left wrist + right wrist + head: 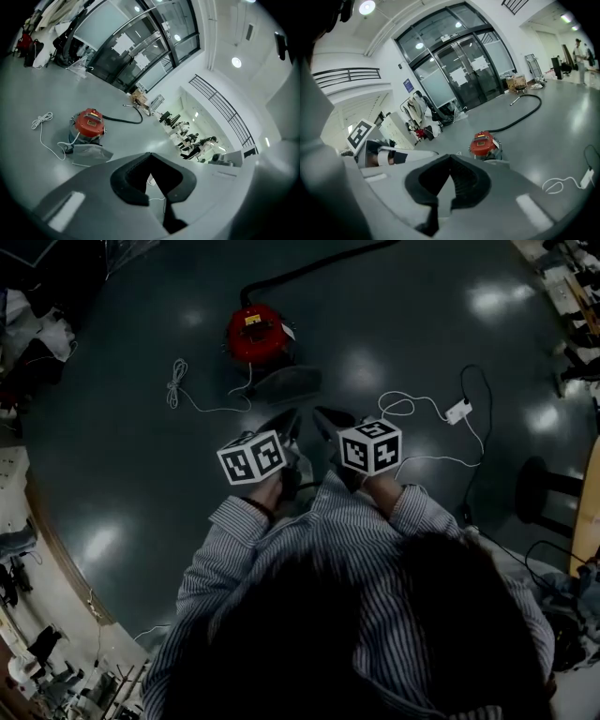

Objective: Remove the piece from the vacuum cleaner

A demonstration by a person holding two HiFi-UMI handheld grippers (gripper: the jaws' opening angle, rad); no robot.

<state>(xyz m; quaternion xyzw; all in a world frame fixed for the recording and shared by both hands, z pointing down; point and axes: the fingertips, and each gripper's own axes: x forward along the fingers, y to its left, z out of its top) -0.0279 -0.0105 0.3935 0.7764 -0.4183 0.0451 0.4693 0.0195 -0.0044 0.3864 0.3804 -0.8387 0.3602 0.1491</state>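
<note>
The red canister vacuum cleaner (255, 332) stands on the dark floor ahead of me, with a black hose (319, 263) running off behind it. A flat grey piece (281, 382) lies at its near side, touching its base. My left gripper (289, 420) and right gripper (324, 416) hover side by side just short of that piece, both shut with nothing between the jaws. The left gripper view shows the vacuum cleaner (90, 123) and grey piece (89, 153) beyond the left gripper (150, 154). In the right gripper view the vacuum cleaner (483, 143) sits past the right gripper (450, 156).
A loose white cord (178, 382) trails on the floor left of the vacuum. A white cable with a plug block (457, 411) lies to the right, near a black stool (544, 488). Cluttered tables line the right edge, and glass doors (468, 70) stand far behind.
</note>
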